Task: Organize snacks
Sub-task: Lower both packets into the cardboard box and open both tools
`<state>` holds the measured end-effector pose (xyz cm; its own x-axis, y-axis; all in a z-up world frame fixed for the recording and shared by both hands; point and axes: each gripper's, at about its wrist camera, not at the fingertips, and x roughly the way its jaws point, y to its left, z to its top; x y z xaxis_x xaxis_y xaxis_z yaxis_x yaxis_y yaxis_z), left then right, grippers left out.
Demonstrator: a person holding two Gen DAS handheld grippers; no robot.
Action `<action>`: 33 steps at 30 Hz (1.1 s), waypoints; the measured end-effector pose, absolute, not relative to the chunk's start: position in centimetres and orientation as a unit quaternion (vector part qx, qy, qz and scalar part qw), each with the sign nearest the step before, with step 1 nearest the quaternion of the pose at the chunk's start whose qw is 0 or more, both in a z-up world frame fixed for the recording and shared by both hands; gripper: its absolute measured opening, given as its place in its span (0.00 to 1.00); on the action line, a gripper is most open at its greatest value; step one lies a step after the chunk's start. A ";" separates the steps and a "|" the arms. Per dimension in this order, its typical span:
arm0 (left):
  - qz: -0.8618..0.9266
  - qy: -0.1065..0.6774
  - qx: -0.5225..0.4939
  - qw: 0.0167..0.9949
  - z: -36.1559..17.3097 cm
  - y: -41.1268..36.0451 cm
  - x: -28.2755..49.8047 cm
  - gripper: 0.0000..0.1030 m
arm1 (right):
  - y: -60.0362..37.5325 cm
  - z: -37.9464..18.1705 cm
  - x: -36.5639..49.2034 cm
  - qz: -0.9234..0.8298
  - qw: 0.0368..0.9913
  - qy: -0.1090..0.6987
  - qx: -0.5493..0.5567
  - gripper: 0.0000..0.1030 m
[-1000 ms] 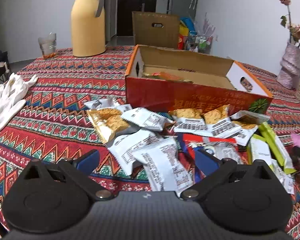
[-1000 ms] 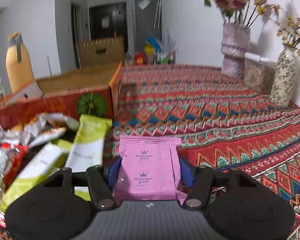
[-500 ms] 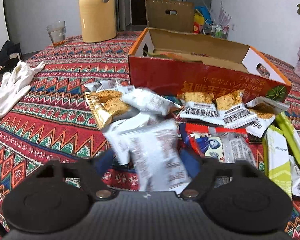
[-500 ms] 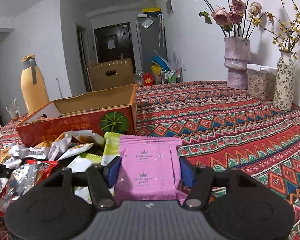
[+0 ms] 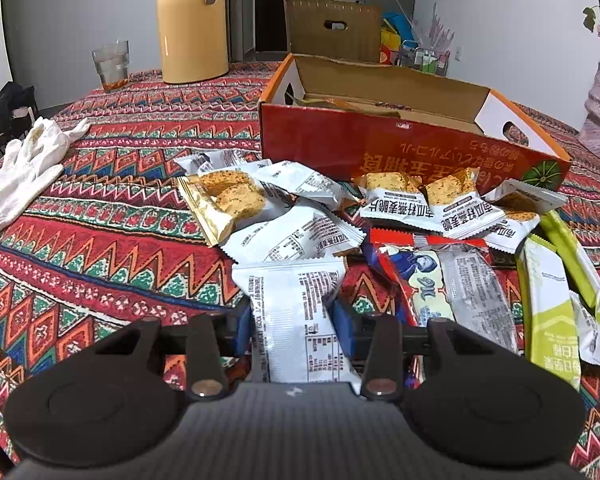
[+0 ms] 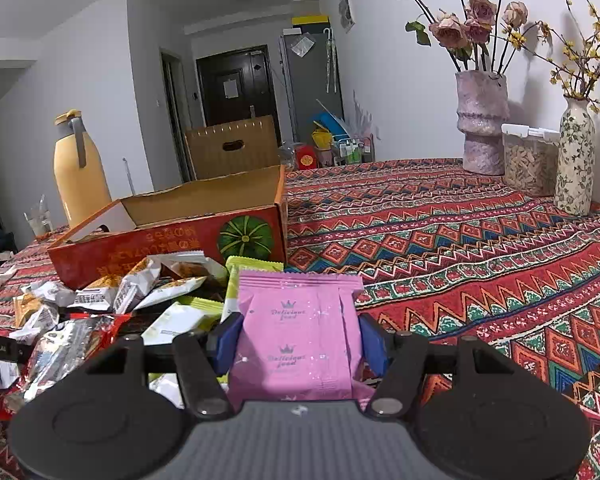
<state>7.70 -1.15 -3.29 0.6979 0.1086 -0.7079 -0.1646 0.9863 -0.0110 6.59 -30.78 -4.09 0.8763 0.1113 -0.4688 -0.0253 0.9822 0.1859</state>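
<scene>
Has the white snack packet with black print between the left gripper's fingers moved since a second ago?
Yes. The white printed packet has come off the pile, toward the camera and away from the red cardboard box, as the left gripper closed on it.

I count one open red box (image 5: 400, 152) and in front of it a heap of snacks: three white packets with a biscuit picture facing up (image 5: 396, 196), one gold-edged biscuit packet (image 5: 224, 204) and about four white packets lying print-side up (image 5: 296, 236), one of those between my left jaws. There are also two green bars (image 5: 548, 300), one red wrapper (image 5: 416, 280) and a single pink packet (image 6: 300, 332). Around them stand one yellow jug (image 5: 192, 20), one glass (image 5: 111, 64), two vases (image 6: 482, 120), one clear jar (image 6: 530, 160), one white glove (image 5: 24, 168) and one brown carton (image 5: 332, 28).
</scene>
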 end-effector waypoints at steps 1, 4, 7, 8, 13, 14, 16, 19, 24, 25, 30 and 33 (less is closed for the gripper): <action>0.072 0.378 -0.037 0.922 -3.1 -1.1 7.6 0.40 | -30.7 -4.0 6.5 0.036 0.965 0.245 0.087 0.59; 0.069 0.367 -0.039 0.927 -2.3 -1.0 7.1 0.40 | -30.5 -3.7 6.2 0.037 0.966 0.241 0.085 0.59; 0.064 0.354 -0.037 0.932 -1.4 -1.0 6.7 0.40 | -30.2 -3.3 6.1 0.039 0.967 0.237 0.082 0.59; 0.061 0.349 -0.036 0.934 -1.1 -1.1 6.6 0.40 | -30.1 -3.2 6.1 0.041 0.968 0.236 0.081 0.59; 0.048 0.322 -0.031 0.945 0.6 -1.3 6.6 0.40 | -29.4 -2.3 6.4 0.047 0.970 0.226 0.077 0.59; 0.045 0.317 -0.029 0.947 0.9 -1.4 6.7 0.40 | -29.2 -2.1 6.6 0.048 0.970 0.224 0.077 0.59; 0.041 0.308 -0.028 0.950 1.6 -1.5 6.9 0.40 | -28.9 -1.7 6.9 0.050 0.971 0.220 0.075 0.59; 0.035 0.295 -0.026 0.955 2.5 -1.5 7.6 0.41 | -28.4 -1.0 7.6 0.054 0.973 0.213 0.071 0.59; 0.032 0.281 -0.025 0.959 3.7 -1.6 9.5 0.41 | -27.7 0.1 9.1 0.060 0.976 0.200 0.067 0.59; 0.032 0.279 -0.024 0.959 3.9 -1.7 9.8 0.41 | -27.5 0.3 9.4 0.061 0.976 0.199 0.067 0.59; 0.025 0.268 -0.019 0.963 4.9 -2.2 11.9 0.41 | -26.4 1.2 11.4 0.069 0.977 0.191 0.063 0.59; 0.021 0.262 -0.018 0.965 5.4 -2.5 13.0 0.41 | -25.7 1.7 12.9 0.073 0.978 0.189 0.058 0.59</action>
